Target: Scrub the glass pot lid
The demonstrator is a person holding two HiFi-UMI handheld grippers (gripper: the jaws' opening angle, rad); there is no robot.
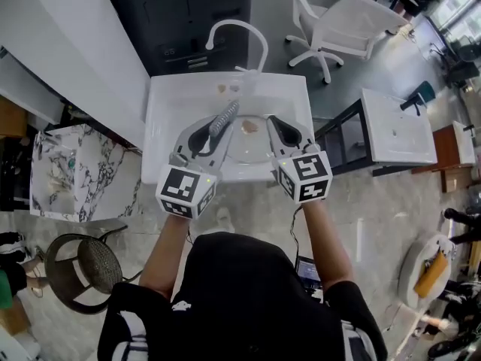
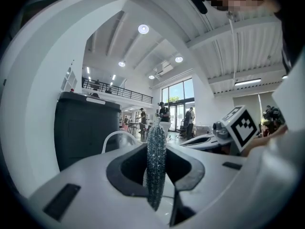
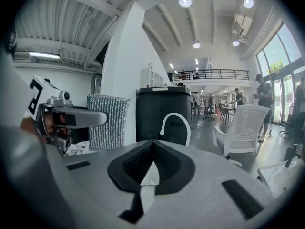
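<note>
My left gripper (image 1: 214, 130) is shut on a silvery mesh scrubbing pad (image 1: 224, 117), held on edge above the white sink (image 1: 161, 119). The left gripper view has the pad (image 2: 156, 156) standing upright between the jaws. In the right gripper view the same pad (image 3: 108, 120) appears face-on at the left. My right gripper (image 1: 273, 122) hangs beside it over the basin, shut with nothing between its fingers (image 3: 152, 168). A small brownish thing (image 1: 249, 126) lies in the basin between the two grippers; I cannot tell whether it belongs to the glass lid.
A curved white faucet (image 1: 240, 30) rises at the sink's back edge, before a dark cabinet (image 1: 180, 13). A white office chair (image 1: 346, 25) stands far right. Another white sink unit (image 1: 398, 126) is on the right, a marbled block (image 1: 75, 171) and a stool (image 1: 83, 269) on the left.
</note>
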